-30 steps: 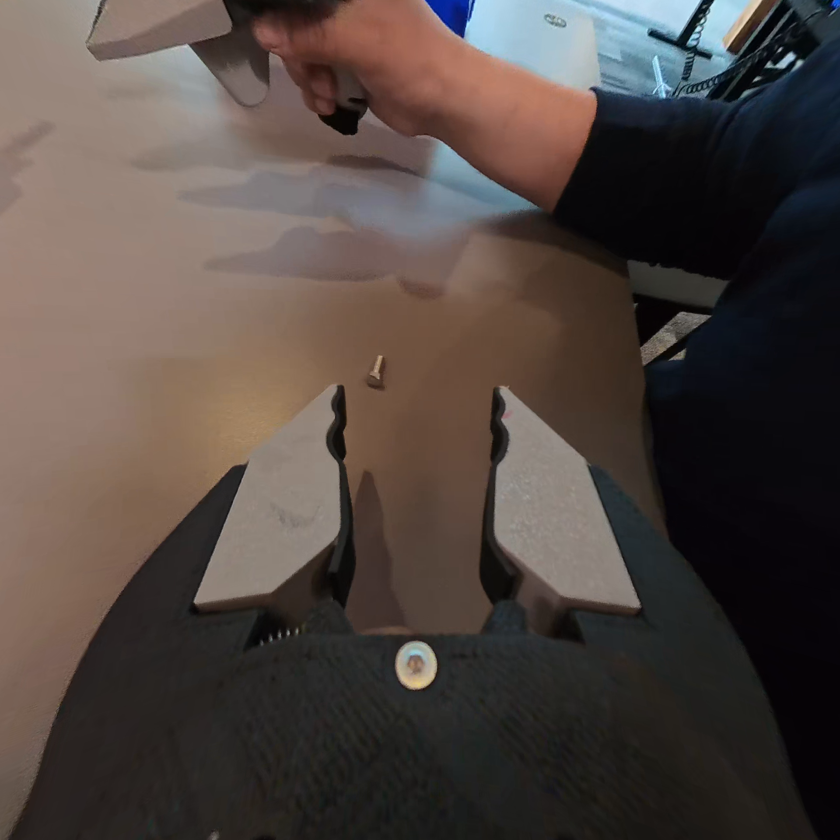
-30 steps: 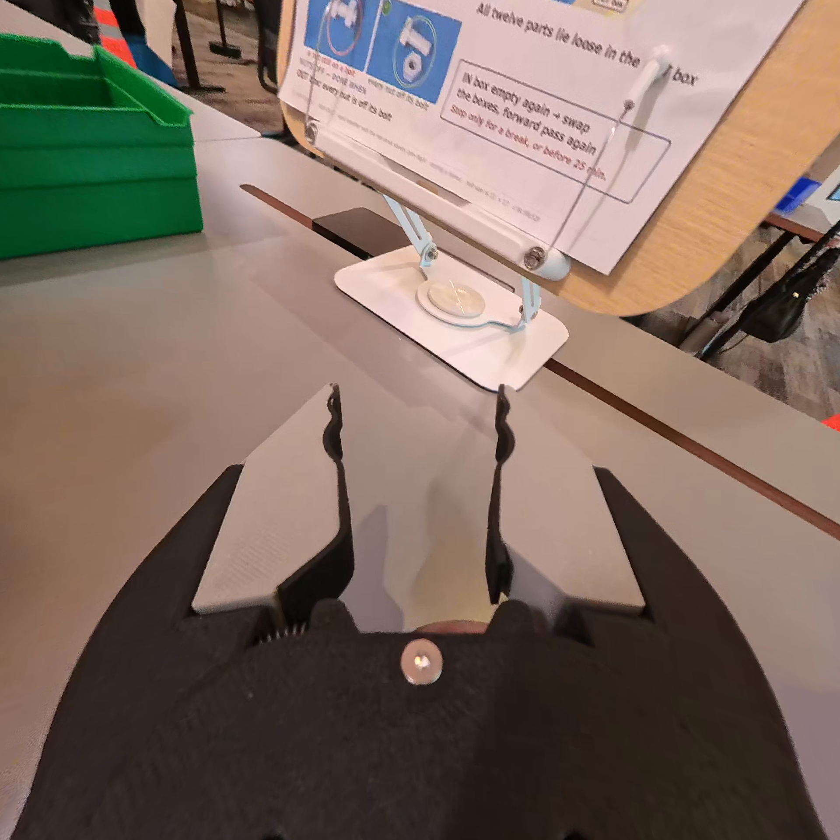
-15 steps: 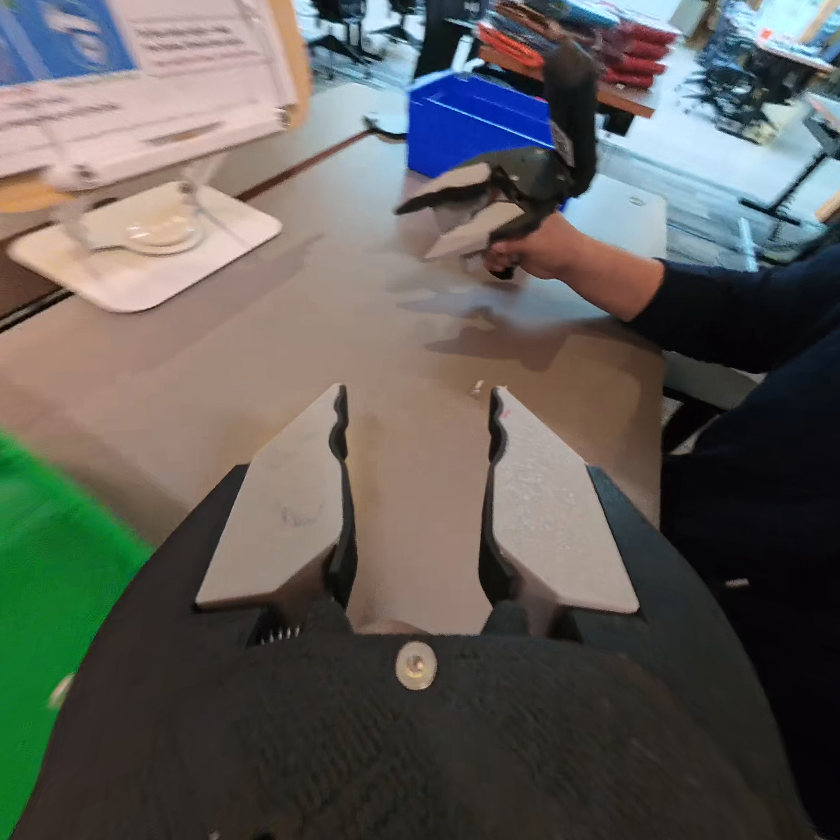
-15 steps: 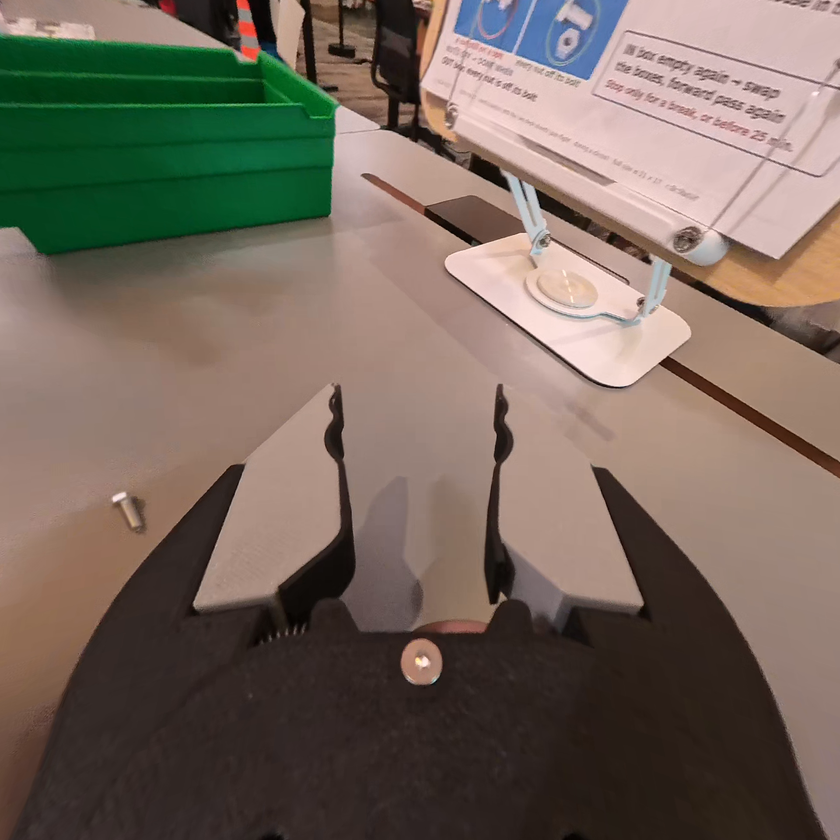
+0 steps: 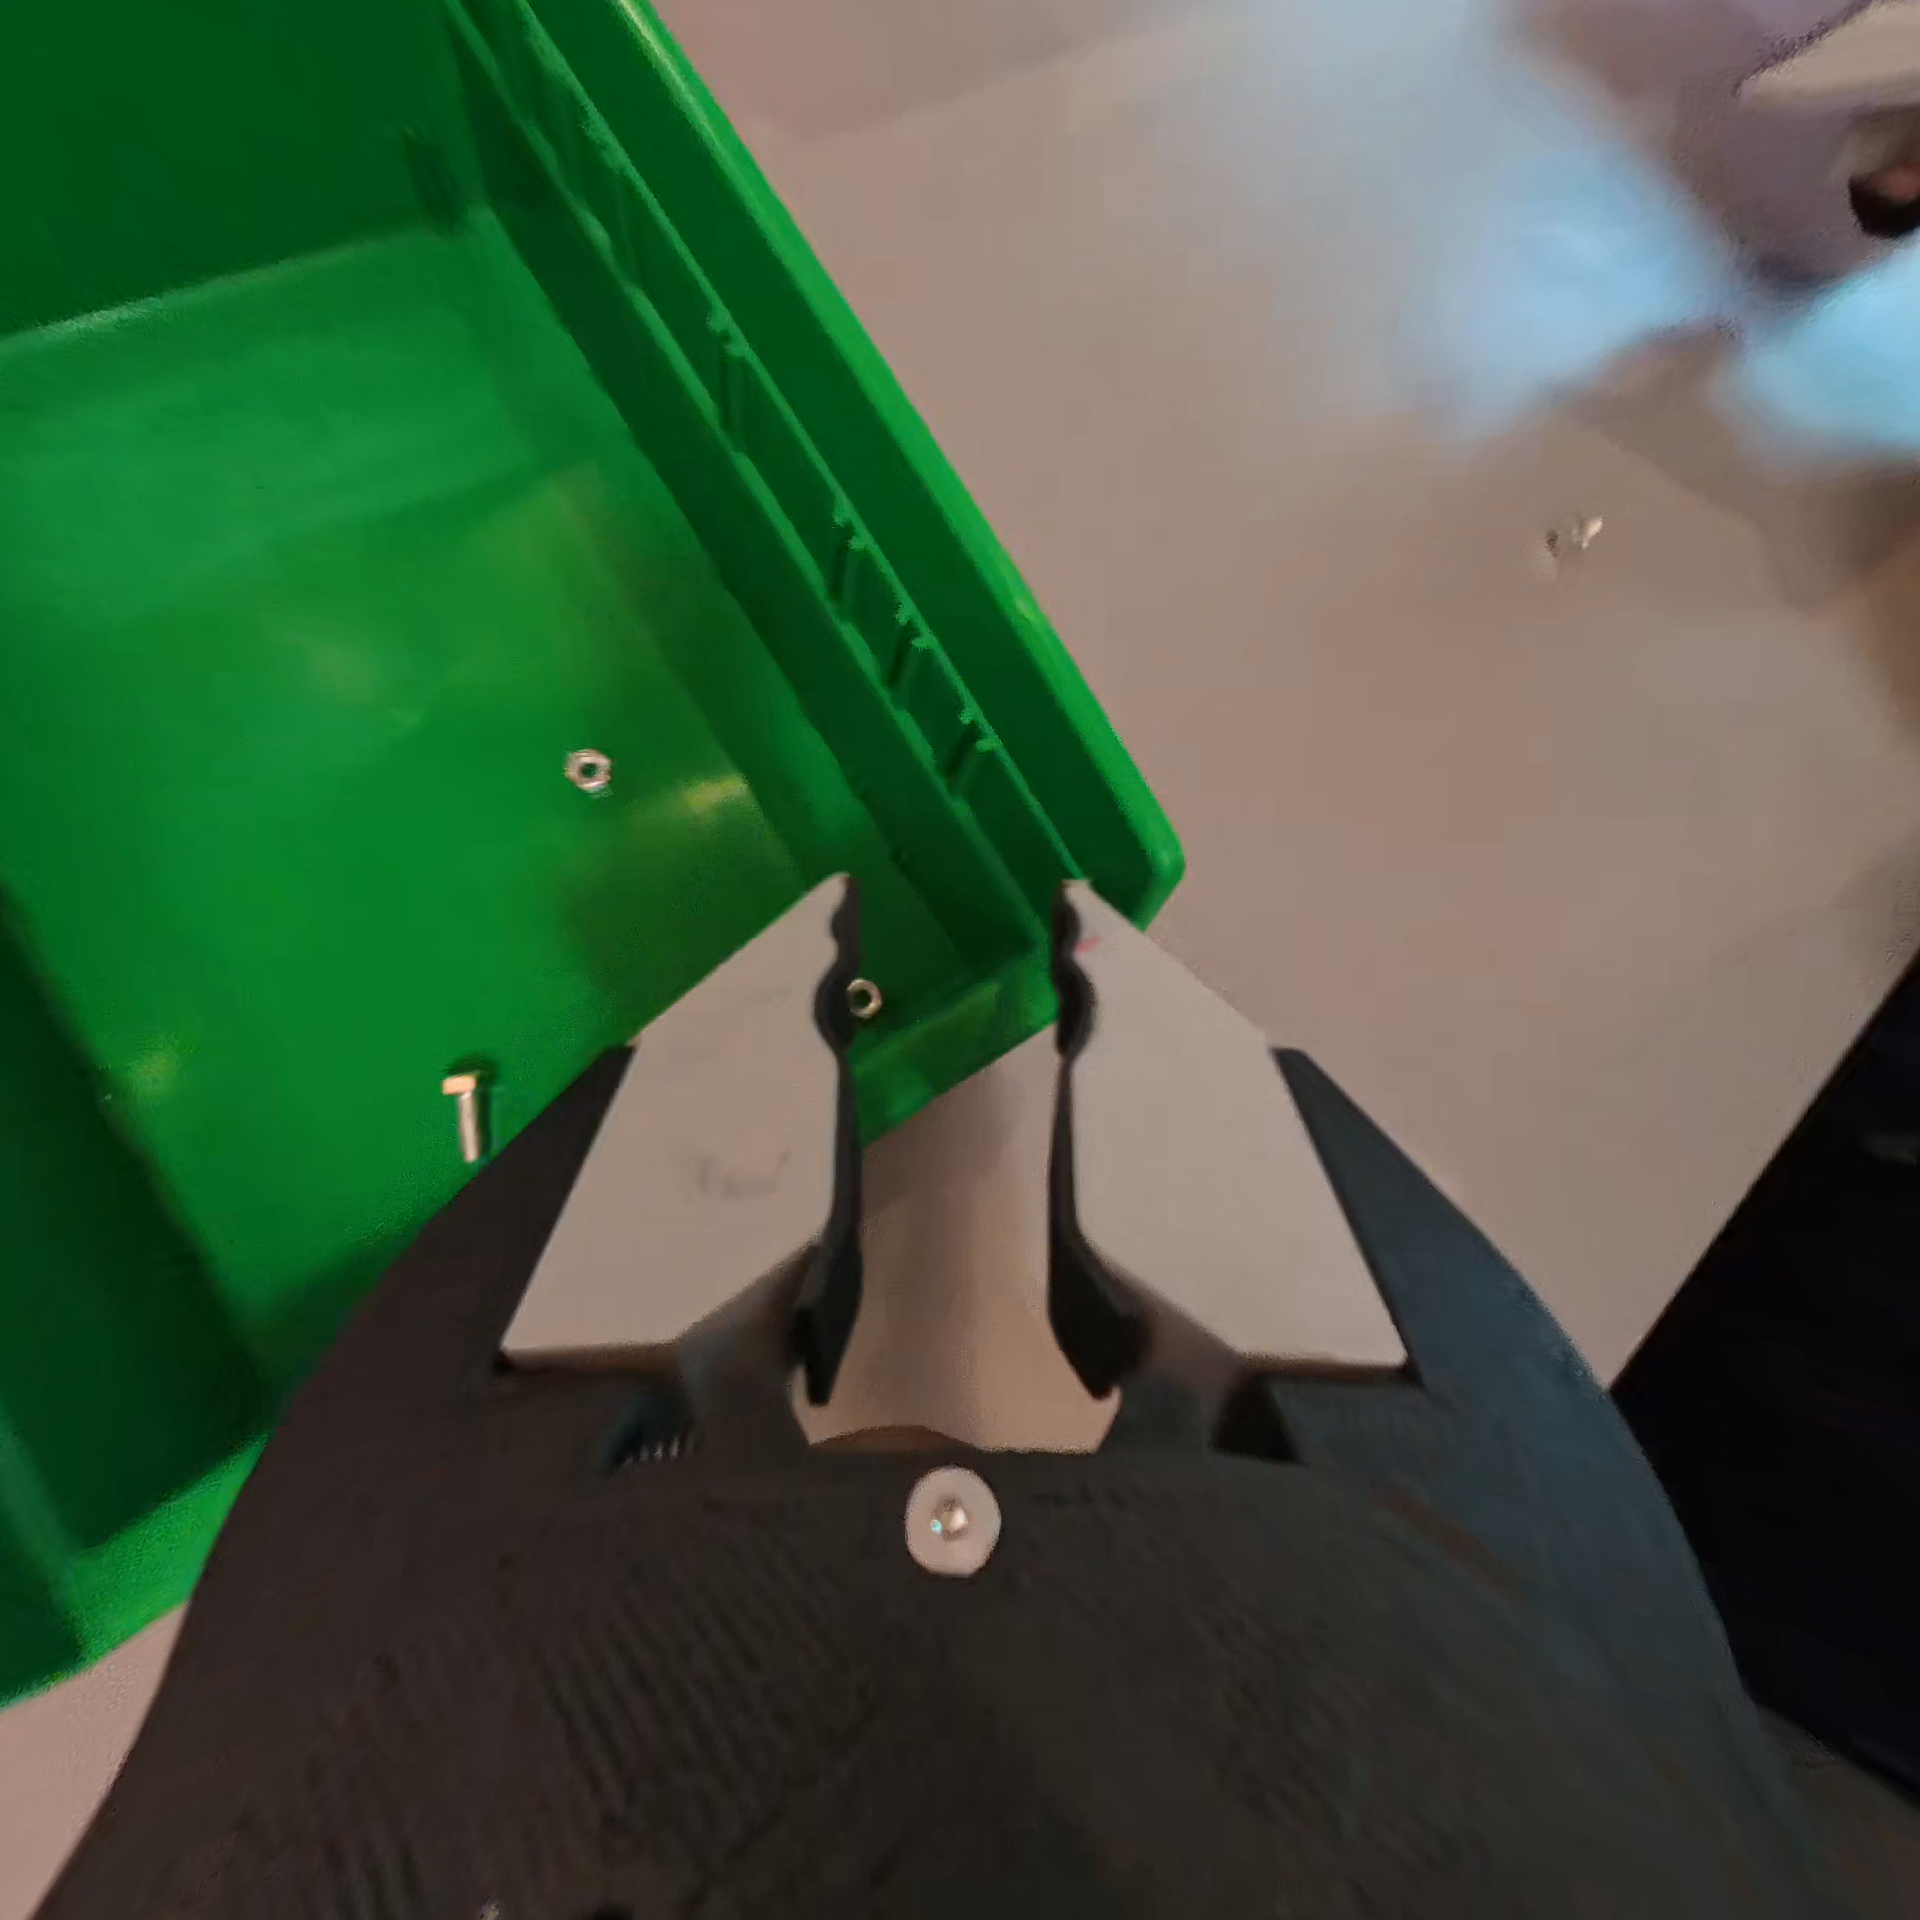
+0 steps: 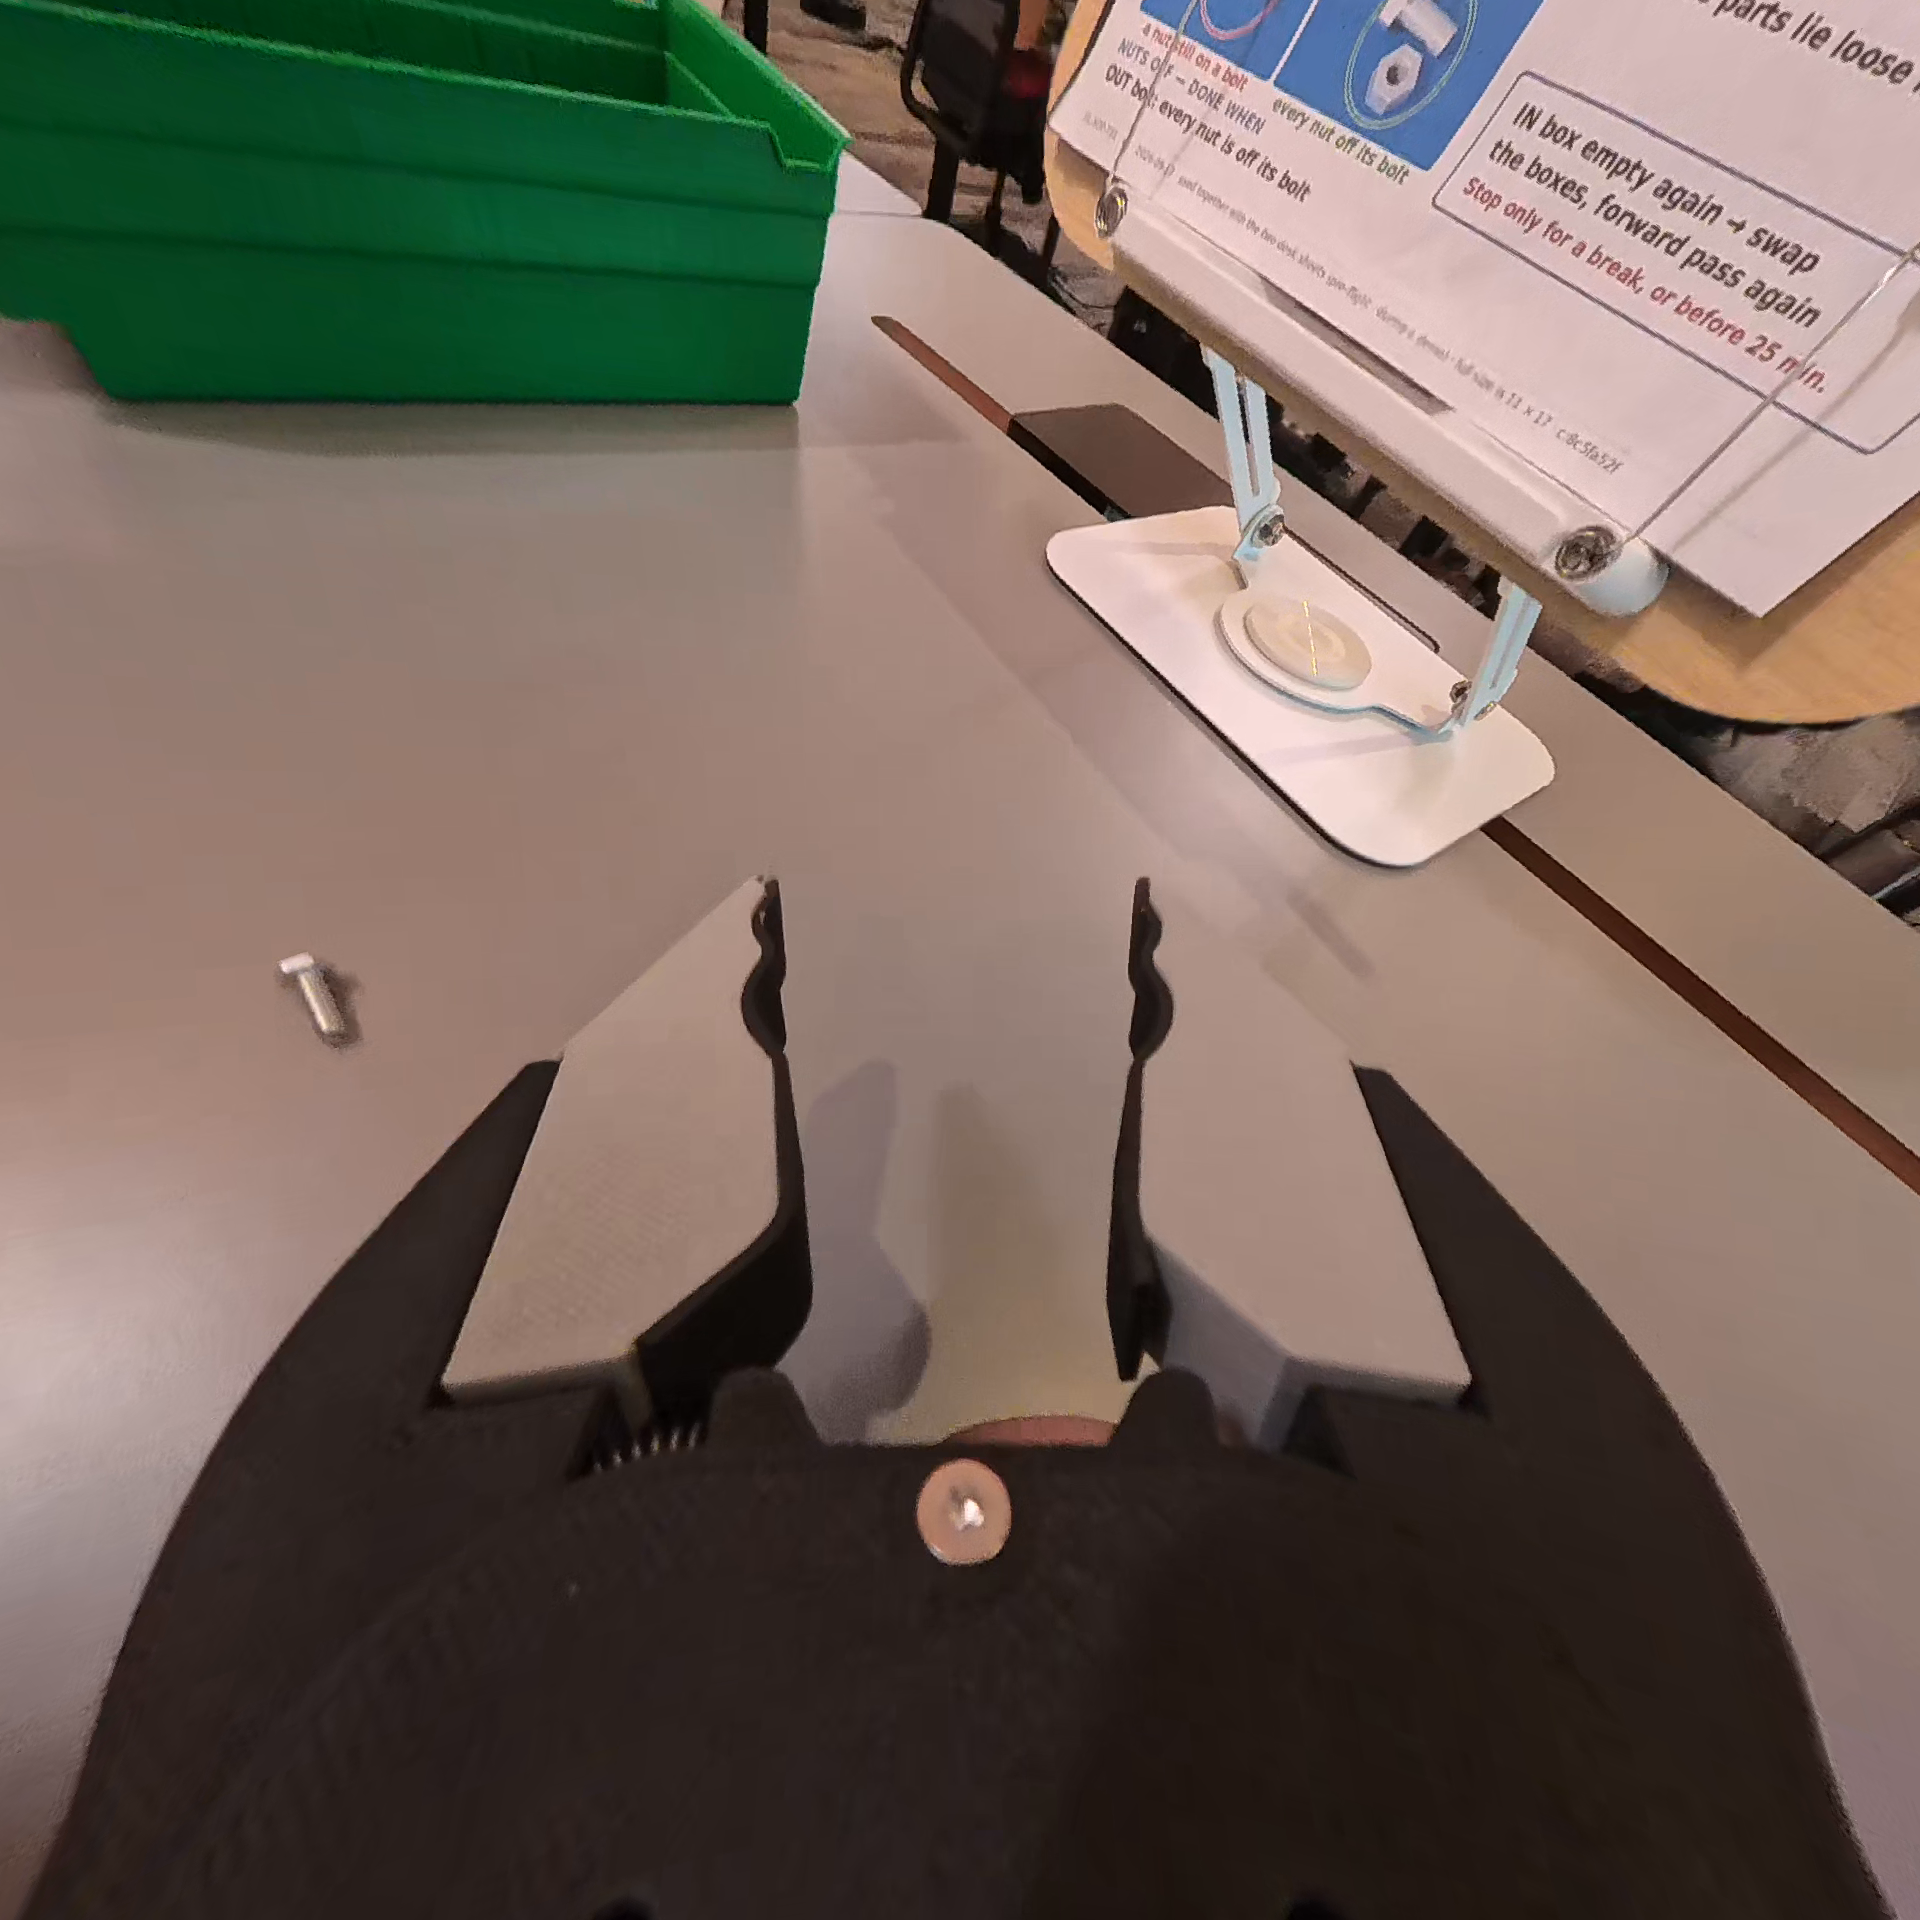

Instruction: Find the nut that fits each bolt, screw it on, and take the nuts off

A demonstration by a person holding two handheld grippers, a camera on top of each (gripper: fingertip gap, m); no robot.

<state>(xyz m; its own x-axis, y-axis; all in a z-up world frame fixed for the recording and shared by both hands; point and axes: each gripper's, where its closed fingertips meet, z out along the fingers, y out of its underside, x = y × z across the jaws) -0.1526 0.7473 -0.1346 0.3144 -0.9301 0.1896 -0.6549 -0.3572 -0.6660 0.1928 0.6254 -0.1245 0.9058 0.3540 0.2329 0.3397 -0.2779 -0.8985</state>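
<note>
A: Two tools, both empty rn. Left tool (image 5: 954, 977) hangs over the near corner of the green bin (image 5: 1039, 748), jaws part-spread; one nut (image 5: 862, 998) lies on the bin floor just by its left fingertip, untouched.

B: Step?

A: Looks like picking a nut to match. Next: drop lower, centre the nut betw. the tips, then pinch – it's tiny and flat, could slip.

B: Count?

A: In the bin: 2 nuts, second nut (image 5: 588, 770) at 11 o'clock, plus 1 bolt (image 5: 470, 1117) at 9. Right tool (image 6: 954, 935) wide apart over bare bench (image 6: 520, 675); 1 loose bolt (image 6: 320, 1000) at its 9 o'clock. Farther: paper stand (image 6: 1299, 686) at 1.
</note>
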